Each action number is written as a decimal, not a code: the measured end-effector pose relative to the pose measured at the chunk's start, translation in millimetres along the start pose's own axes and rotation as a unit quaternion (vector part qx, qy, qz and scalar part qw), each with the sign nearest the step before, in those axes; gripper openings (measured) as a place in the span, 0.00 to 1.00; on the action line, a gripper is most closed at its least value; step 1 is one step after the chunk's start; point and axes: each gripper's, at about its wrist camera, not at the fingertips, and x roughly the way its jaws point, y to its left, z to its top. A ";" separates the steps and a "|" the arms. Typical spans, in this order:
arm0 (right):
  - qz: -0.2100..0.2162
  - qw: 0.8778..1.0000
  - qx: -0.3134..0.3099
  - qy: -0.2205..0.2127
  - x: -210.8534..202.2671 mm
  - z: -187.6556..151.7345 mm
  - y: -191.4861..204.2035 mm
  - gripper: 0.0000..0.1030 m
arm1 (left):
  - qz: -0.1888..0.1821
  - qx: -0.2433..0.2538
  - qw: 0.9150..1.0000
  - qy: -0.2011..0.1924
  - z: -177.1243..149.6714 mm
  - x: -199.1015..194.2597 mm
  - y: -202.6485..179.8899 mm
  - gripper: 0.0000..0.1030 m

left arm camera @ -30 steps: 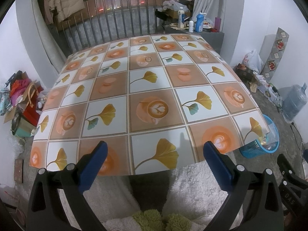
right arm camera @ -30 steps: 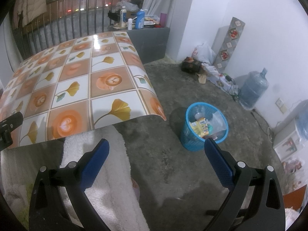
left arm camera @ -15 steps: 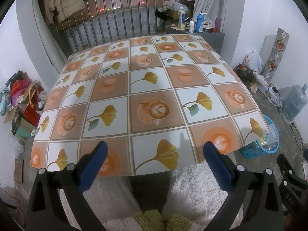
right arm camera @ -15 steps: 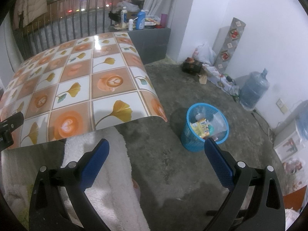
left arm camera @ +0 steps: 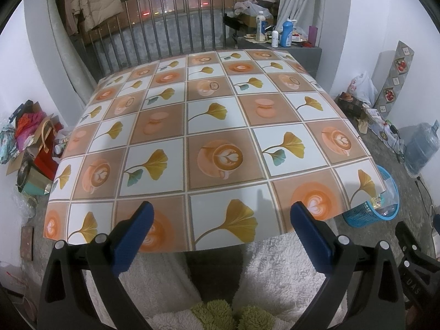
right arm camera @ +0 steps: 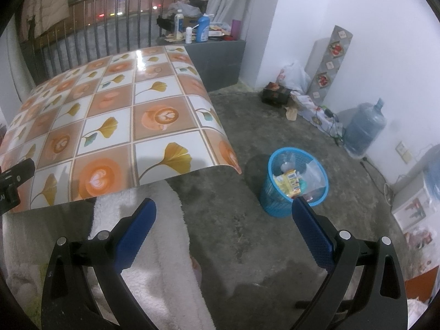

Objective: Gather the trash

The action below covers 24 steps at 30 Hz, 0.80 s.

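- Left wrist view: left claw (left arm camera: 218, 220) is spread wide with nothing between its blue pads (left arm camera: 132, 238). It hangs just over the near edge of the bench (left arm camera: 192, 126).
- The bench wears a glossy cloth printed with coffee cups and ginkgo leaves. No trash shows anywhere on its top.
- Blue basket (left arm camera: 368, 211) sits on the floor just past the bench's near-right corner, half hidden by the overhanging cloth. Wrappers and clear plastic show inside.
- A tip of the other tool pokes in at the lower right, near that same corner.
- White fleece lies below the bench's near edge, apparently the person's clothing.
- Right wrist view: right claw (right arm camera: 222, 220) is also fully spread and empty. It is held off the bench's right side, over bare concrete floor (right arm camera: 247, 236).
- The blue basket (right arm camera: 295, 184) stands upright beside the bench's near-right corner, just beyond the right pad (right arm camera: 313, 233). It holds a yellow packet (right arm camera: 290, 180), clear film and small scraps.
- Other clutter (bags, a box, a water jug (right arm camera: 363, 129)) lines the wall well apart from the bench; I cannot tell whether any counts as trash.
- Judgement: collection looks done or nearly so, with both tools idle.
- To finish well: sweep both views along the bench edges and the floor by the basket for missed scraps. Grip any light wrapper near its middle, and release only once directly above the basket mouth.
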 end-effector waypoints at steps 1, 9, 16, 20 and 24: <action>0.000 1.000 0.000 0.000 0.0 -1.0 -1.4 0.92 | 0.000 0.000 1.000 0.000 0.3 0.1 -0.4 0.95; 0.000 1.000 0.001 0.000 0.0 -0.9 1.2 0.92 | 0.000 -0.002 1.000 0.002 -0.5 0.4 2.9 0.95; 0.000 1.000 0.002 0.000 0.0 0.4 3.3 0.92 | 0.001 -0.005 1.000 0.003 -0.2 0.6 8.7 0.95; 0.000 1.000 0.002 0.000 0.3 0.3 2.8 0.92 | 0.001 -0.005 1.000 0.003 -0.7 0.5 8.3 0.95; 0.000 1.000 0.002 0.000 0.4 -1.3 -0.4 0.92 | 0.002 -0.006 1.000 0.003 -1.0 -0.7 9.7 0.95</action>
